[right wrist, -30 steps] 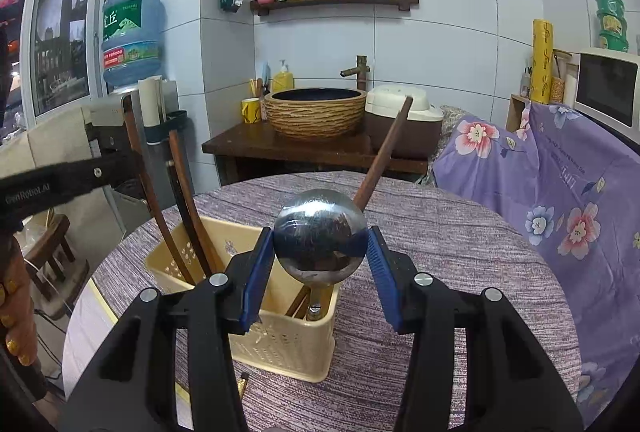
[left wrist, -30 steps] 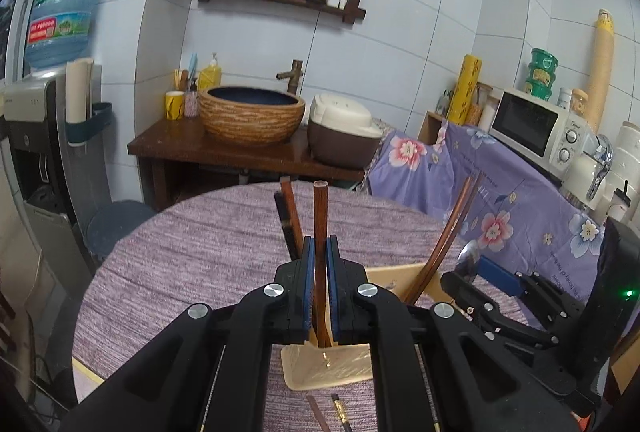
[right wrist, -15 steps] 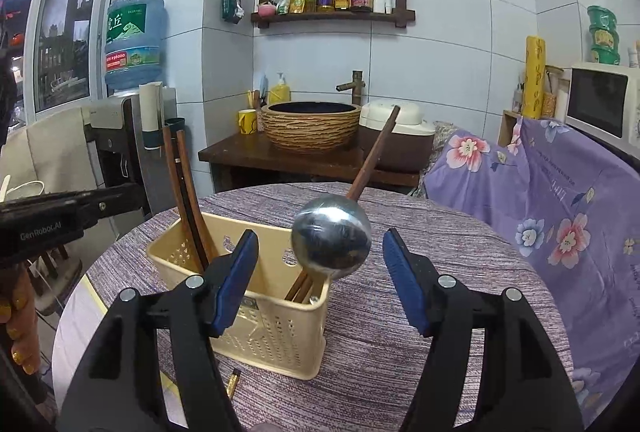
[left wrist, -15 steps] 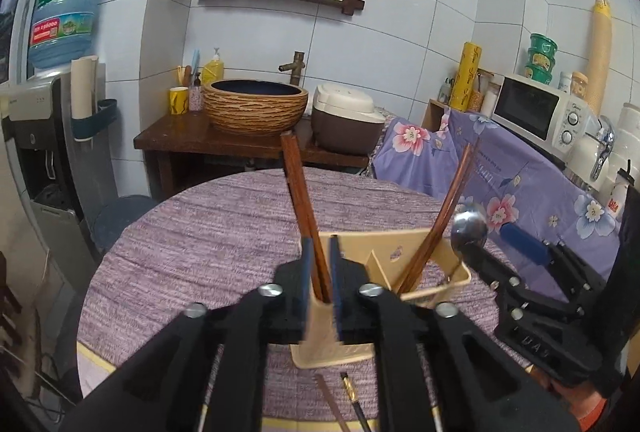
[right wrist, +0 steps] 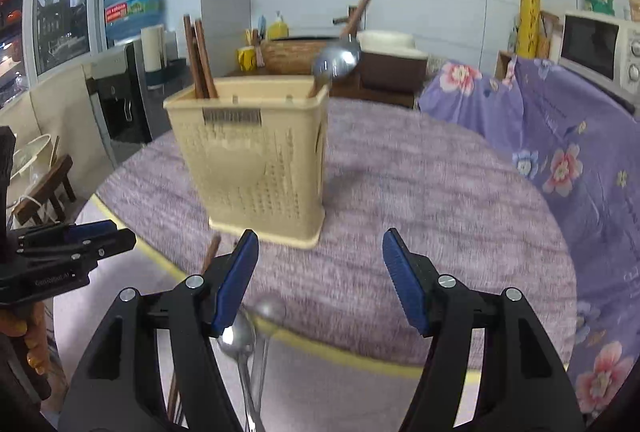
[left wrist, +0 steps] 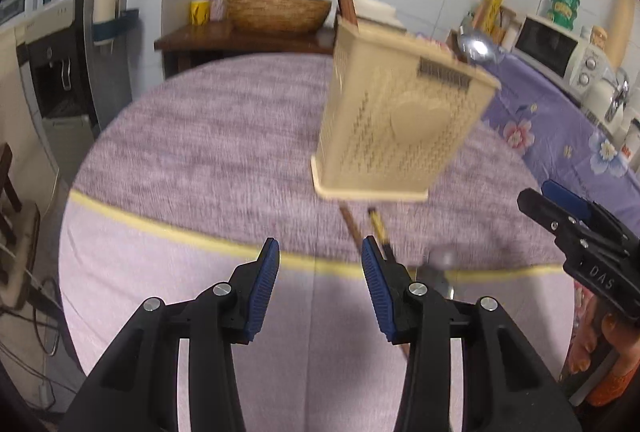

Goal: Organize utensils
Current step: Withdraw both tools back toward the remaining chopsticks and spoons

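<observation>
A beige perforated utensil basket (left wrist: 396,119) (right wrist: 256,159) stands upright on the round purple table. Brown chopsticks (right wrist: 199,61) stand in its left part; a steel ladle (right wrist: 336,60) and another brown stick lean in its right part. My left gripper (left wrist: 316,268) is open and empty, low at the table's near edge. My right gripper (right wrist: 320,272) is open and empty, in front of the basket. Loose chopsticks (left wrist: 360,228) lie on the table before the basket. Two steel spoons (right wrist: 240,340) lie at the near edge under my right gripper.
The table (right wrist: 420,191) has a yellow rim line. A purple flowered cloth (right wrist: 568,135) covers a counter with a microwave (right wrist: 600,39) on the right. A water dispenser (left wrist: 60,63) stands to the left, a wooden sink stand (left wrist: 248,31) behind.
My left gripper let go of the chopstick, now in the basket, opened and drew back and down. My right gripper released the ladle, opened wide and pulled back to the table's edge.
</observation>
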`<state>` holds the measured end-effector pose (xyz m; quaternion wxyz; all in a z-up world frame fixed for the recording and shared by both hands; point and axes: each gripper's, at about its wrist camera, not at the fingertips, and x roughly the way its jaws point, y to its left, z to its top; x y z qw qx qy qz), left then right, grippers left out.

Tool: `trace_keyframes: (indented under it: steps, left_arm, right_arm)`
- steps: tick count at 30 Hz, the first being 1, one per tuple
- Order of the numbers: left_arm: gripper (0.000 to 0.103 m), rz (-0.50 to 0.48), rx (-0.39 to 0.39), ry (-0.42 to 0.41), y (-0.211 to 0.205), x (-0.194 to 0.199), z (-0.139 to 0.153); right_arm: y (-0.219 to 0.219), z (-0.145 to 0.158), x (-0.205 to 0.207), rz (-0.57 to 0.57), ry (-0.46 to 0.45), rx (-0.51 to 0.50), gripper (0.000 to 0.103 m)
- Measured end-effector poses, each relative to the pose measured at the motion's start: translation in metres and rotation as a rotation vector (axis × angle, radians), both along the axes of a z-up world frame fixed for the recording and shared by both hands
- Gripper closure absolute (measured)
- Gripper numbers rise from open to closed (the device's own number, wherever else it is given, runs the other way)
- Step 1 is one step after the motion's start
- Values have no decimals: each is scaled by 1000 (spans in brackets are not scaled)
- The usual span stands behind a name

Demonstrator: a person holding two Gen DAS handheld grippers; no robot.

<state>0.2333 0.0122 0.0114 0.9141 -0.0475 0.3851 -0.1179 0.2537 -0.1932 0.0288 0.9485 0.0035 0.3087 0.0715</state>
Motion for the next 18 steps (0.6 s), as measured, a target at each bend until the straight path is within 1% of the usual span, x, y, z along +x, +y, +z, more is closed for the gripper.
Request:
trace_keyframes:
  steps: [3,6,8,11,14,16,18]
  left_arm:
    - [60,-8,22,28,-7,-12,-16]
    - [60,-37,22,60,-15,-20,-27]
    - [64,-52,22,69,-20,-21,-30]
    - [67,-74,14,74,-28,-22,-32]
    - [70,-93,37,75,-40,-20,-36]
    - [73,-92,68,82,-47,-17,-40]
    - [76,-88,79,90,-51,-14,-43]
  right_arm:
    - [2,-21,-11,25,53,15,38]
    - [3,-32,-22,31,66,14,38]
    - [1,-35,-27,19,67,11,38]
    - [-2,-39,-32,14,74,17,38]
    - [-4,-39,-34,11,77,18,38]
    - [-5,-39,-35,7,77,21,38]
    - [-5,-39,-36,5,79,21,38]
